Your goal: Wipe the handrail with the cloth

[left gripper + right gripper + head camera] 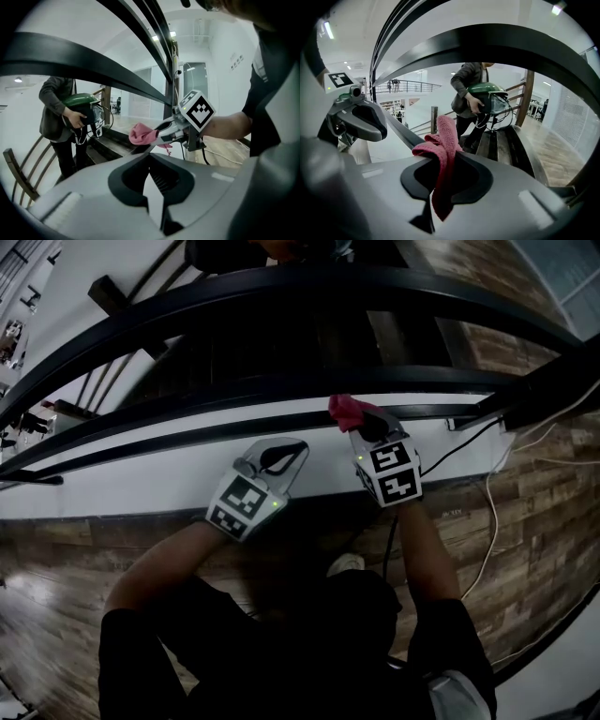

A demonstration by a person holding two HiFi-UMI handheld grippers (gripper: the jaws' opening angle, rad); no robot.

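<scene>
Black handrails (281, 294) curve across the head view, with a thinner lower rail (178, 434) beneath. My right gripper (360, 426) is shut on a pink cloth (347, 411), which is bunched against the lower rail. In the right gripper view the cloth (443, 149) hangs folded between the jaws of that gripper (439, 161). My left gripper (292, 448) sits just left of it, close to the same rail, shut with nothing in it. In the left gripper view its jaws (150, 157) meet at the tip, and the cloth (142, 133) shows ahead.
A person (474, 89) holding a green object (80, 100) stands beyond the rails on the stairs. A white ledge (141, 486) runs below the rails. Cables (487, 512) trail over the wooden floor at the right.
</scene>
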